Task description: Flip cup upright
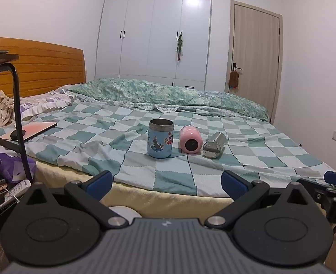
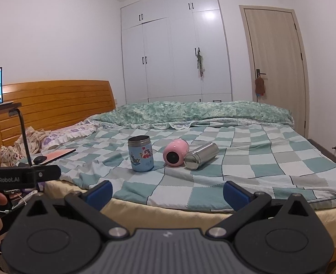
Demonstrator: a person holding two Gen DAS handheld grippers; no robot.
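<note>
Three cups sit on the checked bedspread. A blue cup with stickers (image 1: 160, 138) (image 2: 141, 153) stands upright with its mouth up. A pink cup (image 1: 190, 139) (image 2: 175, 152) lies on its side, its end facing me. A steel cup (image 1: 214, 144) (image 2: 201, 156) lies on its side just right of the pink one. My left gripper (image 1: 166, 182) is open and empty, held short of the bed's near edge. My right gripper (image 2: 167, 191) is open and empty, also short of the bed edge. Neither touches a cup.
A closed laptop with a mouse (image 1: 27, 132) (image 2: 53, 155) lies on the bed's left side. A black stand (image 1: 19, 114) holds a screen at the left. A green duvet (image 1: 168, 93) lies folded along the far side. Clutter (image 1: 10, 166) lies beside the bed, lower left.
</note>
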